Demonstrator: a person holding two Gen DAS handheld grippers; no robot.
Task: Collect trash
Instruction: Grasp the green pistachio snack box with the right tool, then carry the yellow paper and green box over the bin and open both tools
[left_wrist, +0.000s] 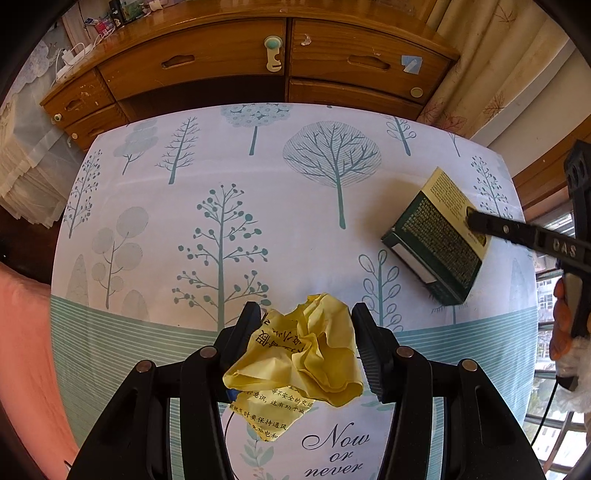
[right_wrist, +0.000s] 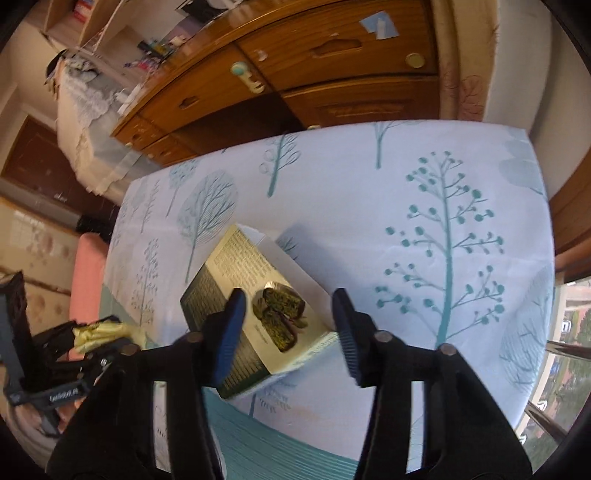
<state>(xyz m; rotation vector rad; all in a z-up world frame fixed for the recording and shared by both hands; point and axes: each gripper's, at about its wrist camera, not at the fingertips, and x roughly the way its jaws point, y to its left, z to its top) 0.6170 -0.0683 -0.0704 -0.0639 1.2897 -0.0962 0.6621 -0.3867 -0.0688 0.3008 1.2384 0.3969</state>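
**Yellow paper in the left claw, green box between the fingers of the right**

Yellow crumpled paper printed with black Chinese characters (left_wrist: 303, 354) sits between the two black fingers of the left claw (left_wrist: 304, 345). Both ribbed pads press against its sides, so the left claw is gripping the wad; a flatter printed flap of the same paper hangs down below the fingers, over the surface. In the right wrist view the same wad (right_wrist: 99, 332) shows at the far left, held in the other tool.

The surface (left_wrist: 258, 192) is covered by a white cloth with teal tree drawings, a striped teal band and the words "Now or never" near the front edge.

A dark green and cream cardboard box with fine printed text (left_wrist: 439, 236) lies on the cloth at the right side, well apart from the paper. In the right wrist view the box (right_wrist: 255, 306) carries a picture of greenish food on its cream face. The right claw (right_wrist: 291, 332) is spread wide around it: the left finger overlaps the box's dark side, while the right finger stands clear of its other edge. Whether the left pad actually touches the card cannot be told.

Behind the surface stands a brown wooden cabinet with drawers (left_wrist: 229, 62), and a cream curtain with a leaf print (left_wrist: 491, 59) hangs at the right.
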